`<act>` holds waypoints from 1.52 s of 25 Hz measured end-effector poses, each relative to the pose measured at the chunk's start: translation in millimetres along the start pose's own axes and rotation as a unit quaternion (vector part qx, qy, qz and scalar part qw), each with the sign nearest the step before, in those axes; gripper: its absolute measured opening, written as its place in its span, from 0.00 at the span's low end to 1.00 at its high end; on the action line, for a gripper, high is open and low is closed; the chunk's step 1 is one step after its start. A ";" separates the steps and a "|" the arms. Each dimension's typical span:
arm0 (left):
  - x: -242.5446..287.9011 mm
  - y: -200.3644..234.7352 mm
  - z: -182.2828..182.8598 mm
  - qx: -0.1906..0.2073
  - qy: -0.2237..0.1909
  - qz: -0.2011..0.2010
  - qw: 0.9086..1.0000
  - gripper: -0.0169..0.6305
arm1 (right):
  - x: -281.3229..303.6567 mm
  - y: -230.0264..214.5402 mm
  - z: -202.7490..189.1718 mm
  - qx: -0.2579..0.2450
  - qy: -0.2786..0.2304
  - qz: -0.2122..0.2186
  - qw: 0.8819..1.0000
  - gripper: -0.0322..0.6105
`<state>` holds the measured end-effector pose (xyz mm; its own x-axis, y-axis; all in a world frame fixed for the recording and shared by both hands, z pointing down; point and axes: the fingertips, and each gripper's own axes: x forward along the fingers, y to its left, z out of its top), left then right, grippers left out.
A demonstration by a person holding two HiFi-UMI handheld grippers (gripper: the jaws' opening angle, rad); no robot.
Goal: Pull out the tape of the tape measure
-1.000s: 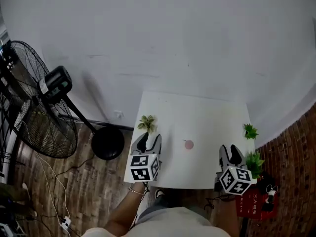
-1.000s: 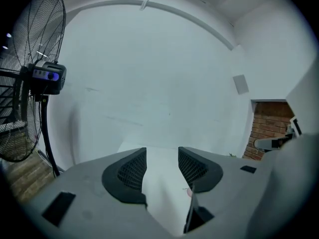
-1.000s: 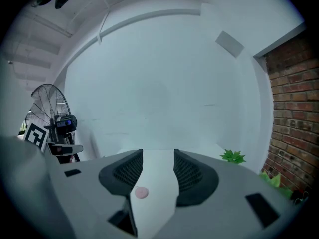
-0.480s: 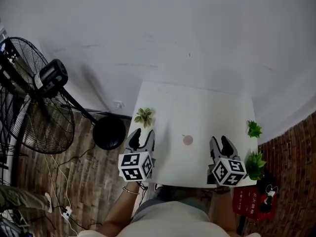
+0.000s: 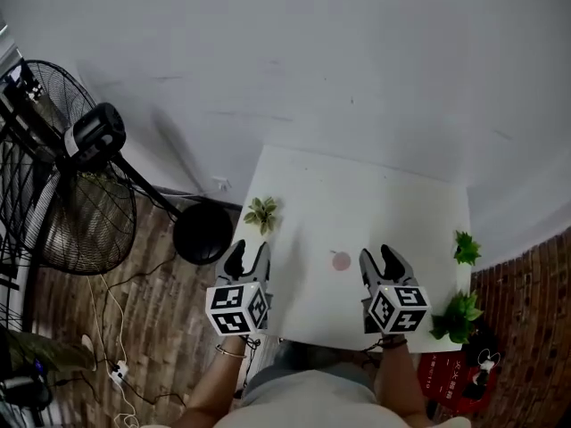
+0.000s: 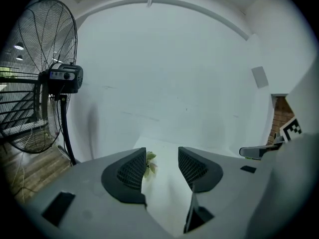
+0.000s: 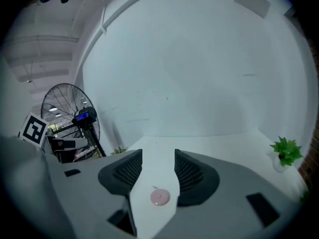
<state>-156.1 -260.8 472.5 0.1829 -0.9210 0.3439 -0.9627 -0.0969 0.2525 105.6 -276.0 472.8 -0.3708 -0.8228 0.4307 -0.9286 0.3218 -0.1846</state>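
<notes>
A small round pink tape measure point(image 5: 341, 260) lies flat on the white table point(image 5: 393, 203), near its middle. In the right gripper view the tape measure point(image 7: 159, 197) shows between and below the jaws, with a short tab sticking out toward the wall. My right gripper point(image 5: 382, 259) hovers just right of it, open and empty. My left gripper point(image 5: 247, 253) stands open over the table's left edge, holding nothing. In the left gripper view my left gripper point(image 6: 162, 166) frames a small plant and bare tabletop.
A small potted plant point(image 5: 262, 212) stands at the table's left edge. Two more green plants point(image 5: 465, 247) point(image 5: 457, 315) sit along the right edge. A large standing fan point(image 5: 62, 194) with a round black base point(image 5: 203, 233) is on the wooden floor to the left.
Both grippers have shifted inward and toward the tape measure; the right gripper has moved left, closer to it. The head view has shifted slightly. The tape measure lies unmoved.
</notes>
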 end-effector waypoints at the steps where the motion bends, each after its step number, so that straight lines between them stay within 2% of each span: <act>1: -0.8 3.8 -2.8 -0.002 0.003 0.007 1.000 0.33 | 5.3 2.4 -3.8 -0.002 0.007 0.008 1.000 0.37; 8: -10.0 26.4 -24.8 -0.012 0.024 0.047 0.999 0.33 | 38.9 10.9 -35.0 -0.019 0.059 0.042 0.997 0.38; 14: -14.8 41.2 -59.5 -0.033 0.050 0.070 0.996 0.33 | 59.1 14.7 -68.5 -0.041 0.104 0.057 0.992 0.39; 19: -14.5 47.4 -78.2 -0.042 0.061 0.078 0.994 0.33 | 71.5 18.3 -97.6 -0.079 0.140 0.066 0.985 0.39; 24: -14.1 49.1 -93.2 -0.053 0.068 0.079 0.993 0.33 | 79.1 16.6 -118.3 -0.091 0.158 0.063 0.981 0.40; 38: -8.2 44.3 -112.0 -0.064 0.080 0.074 0.992 0.33 | 85.8 9.1 -140.6 -0.118 0.179 0.043 0.976 0.42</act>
<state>-177.9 -215.3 582.2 0.0801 -0.8491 0.5221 -0.9504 0.0929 0.2969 63.5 -277.9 632.3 -0.3900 -0.5848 0.7113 -0.8552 0.5164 -0.0443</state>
